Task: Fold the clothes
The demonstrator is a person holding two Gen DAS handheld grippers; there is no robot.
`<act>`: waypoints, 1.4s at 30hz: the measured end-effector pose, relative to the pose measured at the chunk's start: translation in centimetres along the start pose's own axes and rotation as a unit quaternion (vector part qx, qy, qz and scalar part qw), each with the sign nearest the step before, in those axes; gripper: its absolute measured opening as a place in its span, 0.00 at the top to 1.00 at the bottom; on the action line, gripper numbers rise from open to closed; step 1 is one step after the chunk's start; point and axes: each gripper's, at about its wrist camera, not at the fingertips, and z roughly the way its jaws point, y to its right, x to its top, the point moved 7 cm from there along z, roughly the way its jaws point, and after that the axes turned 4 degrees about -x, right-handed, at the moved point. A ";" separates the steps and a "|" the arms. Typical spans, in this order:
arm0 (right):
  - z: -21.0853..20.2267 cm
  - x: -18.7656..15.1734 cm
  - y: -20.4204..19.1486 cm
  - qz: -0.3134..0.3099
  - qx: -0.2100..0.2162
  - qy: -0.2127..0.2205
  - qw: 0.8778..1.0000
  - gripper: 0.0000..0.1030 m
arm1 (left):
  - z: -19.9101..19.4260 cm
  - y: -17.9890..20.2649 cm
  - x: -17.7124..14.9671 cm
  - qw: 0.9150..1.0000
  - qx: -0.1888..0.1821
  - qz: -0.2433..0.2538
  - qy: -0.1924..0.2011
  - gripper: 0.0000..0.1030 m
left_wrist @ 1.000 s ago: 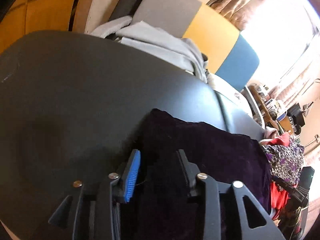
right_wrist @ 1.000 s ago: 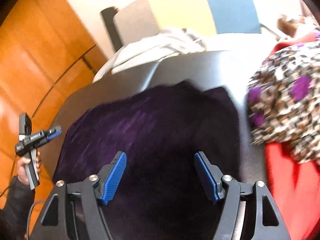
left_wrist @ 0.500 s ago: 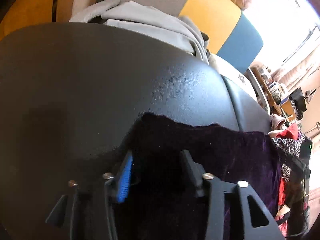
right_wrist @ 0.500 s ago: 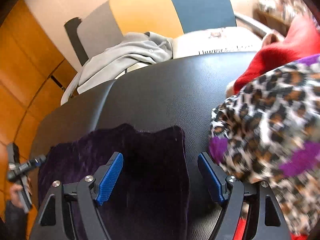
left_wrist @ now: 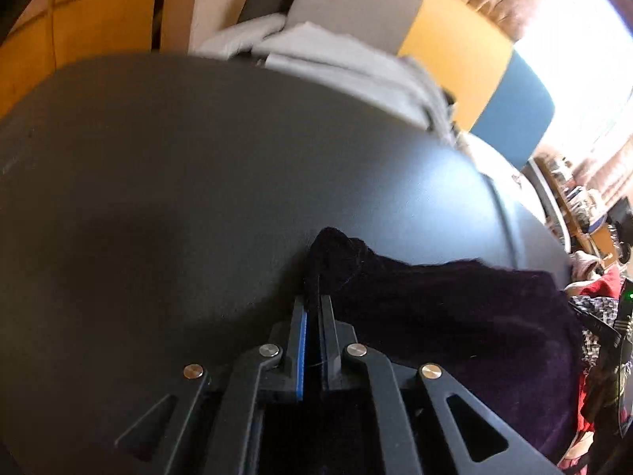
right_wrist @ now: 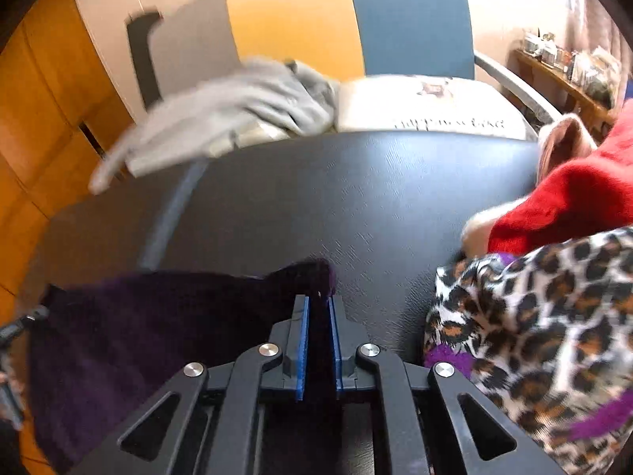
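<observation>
A dark purple velvet garment (left_wrist: 455, 308) lies on the black padded surface (left_wrist: 198, 182). My left gripper (left_wrist: 313, 304) is shut on the garment's far left corner, which sticks up between the fingers. In the right wrist view the same garment (right_wrist: 158, 324) spreads to the left, and my right gripper (right_wrist: 317, 304) is shut on its far right corner. Both corners sit just above the black surface (right_wrist: 356, 198).
A leopard-print garment (right_wrist: 534, 336) and a red garment (right_wrist: 573, 198) lie close to the right of my right gripper. Grey clothes (right_wrist: 237, 107) and a white folded item (right_wrist: 427, 107) lie at the far edge, by a grey, yellow and blue chair back (left_wrist: 455, 47).
Both grippers were open over the purple garment; both have now closed on its far corners. The garment's far edge sits nearer to me in both views.
</observation>
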 end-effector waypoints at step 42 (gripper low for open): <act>-10.0 -10.6 -9.7 -0.084 0.164 0.032 0.982 0.09 | -10.2 -1.3 -5.2 0.991 -0.129 -0.002 0.046 0.58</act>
